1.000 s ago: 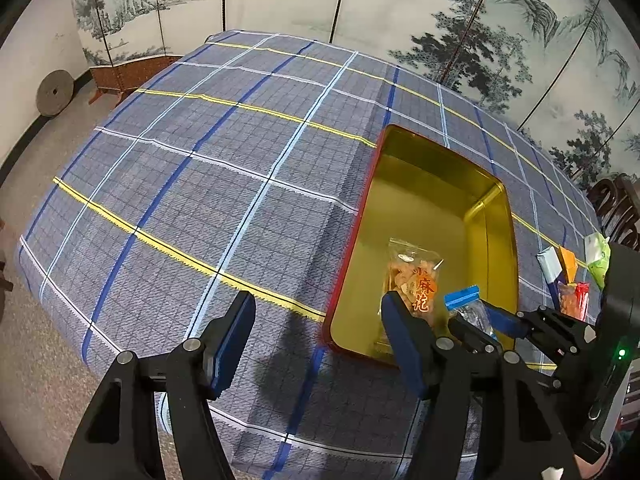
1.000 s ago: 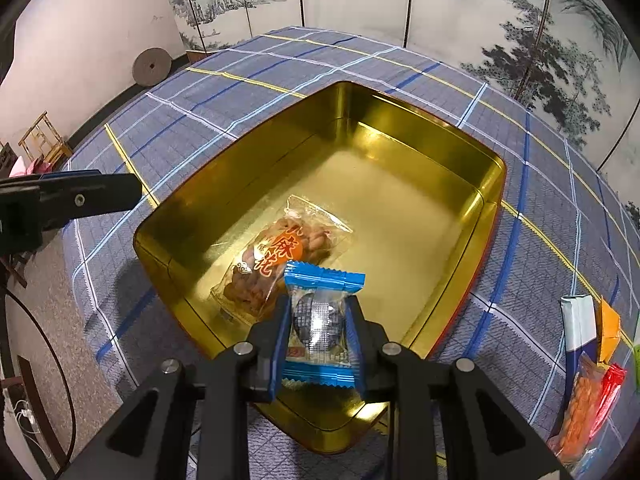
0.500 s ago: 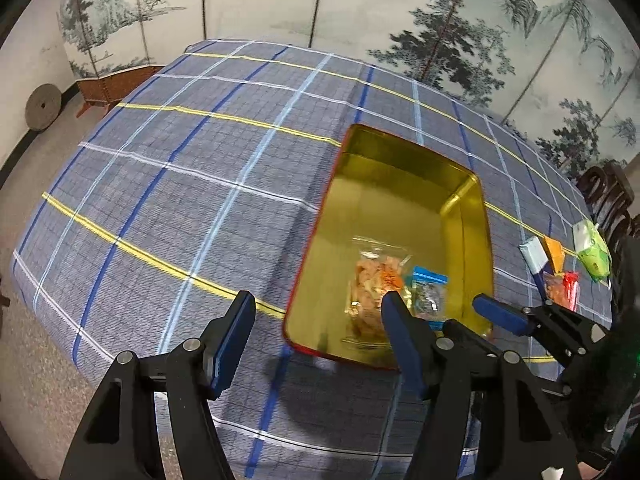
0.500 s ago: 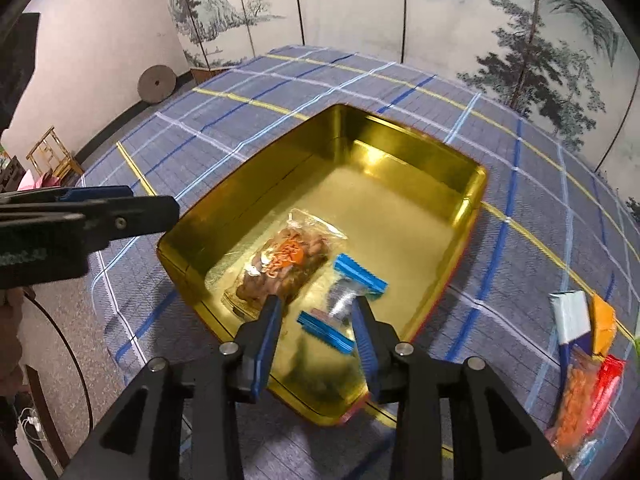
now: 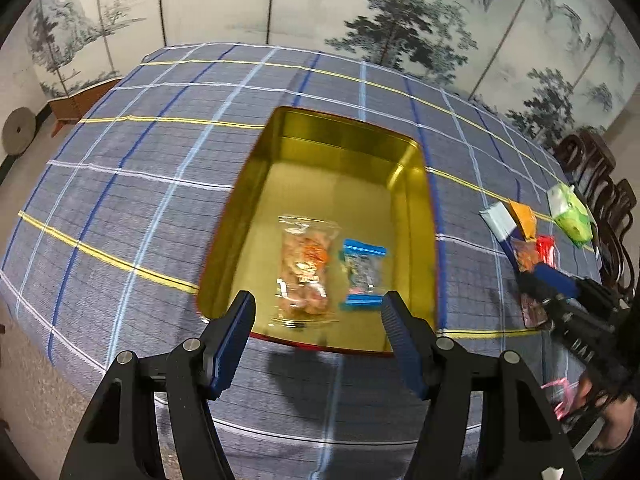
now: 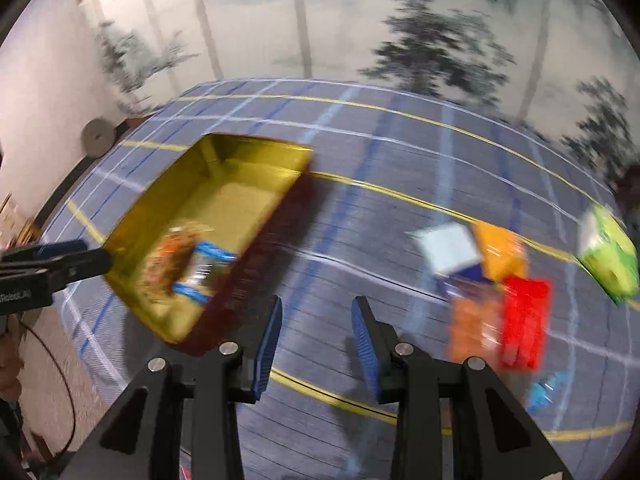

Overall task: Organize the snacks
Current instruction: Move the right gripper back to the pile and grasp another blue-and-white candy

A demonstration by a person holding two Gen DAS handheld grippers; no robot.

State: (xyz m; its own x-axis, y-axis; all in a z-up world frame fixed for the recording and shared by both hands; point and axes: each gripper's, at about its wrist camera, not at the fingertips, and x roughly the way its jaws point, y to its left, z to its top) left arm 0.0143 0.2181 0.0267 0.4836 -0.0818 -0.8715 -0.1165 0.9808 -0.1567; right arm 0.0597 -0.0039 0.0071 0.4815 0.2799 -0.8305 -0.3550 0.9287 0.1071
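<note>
Left claw (image 5: 318, 314) hangs with its jaws spread wide and nothing between them; the blue ribbed pads (image 5: 236, 332) frame the near end of the gold tin (image 5: 236, 216). The tin is a shallow rectangular metal box with rounded corners, a glossy brass-coloured inside and a thin red outer edge. It sits on the table (image 5: 132, 184) under a woven plaid cloth (grey-blue, crossed by white, blue and yellow lines).

Two snacks lie flat on the tin floor just ahead of the left claw. A clear crinkly bag of orange-brown pieces (image 5: 306, 270) lies toward the claw's left pad, and a small blue-ended wrapper (image 5: 362, 274) with a clear middle lies beside it toward the right pad. Whether the two touch is hard to tell.

Right claw (image 6: 316, 330) is also parted and empty, above bare cloth; this view is badly smeared by motion. From here the tin (image 6: 256, 156) lies ahead and to the left, with both packets inside it.

Ahead and to the right of the right claw lie the loose snacks: a pale blue-white packet (image 6: 446, 246), an orange packet (image 6: 500, 250), a red packet (image 6: 526, 320) and an orange translucent bag (image 6: 474, 326) close together, a lime-green packet (image 6: 610, 254) farther right, and a small blue scrap (image 6: 544, 392) nearest the claw.
</note>
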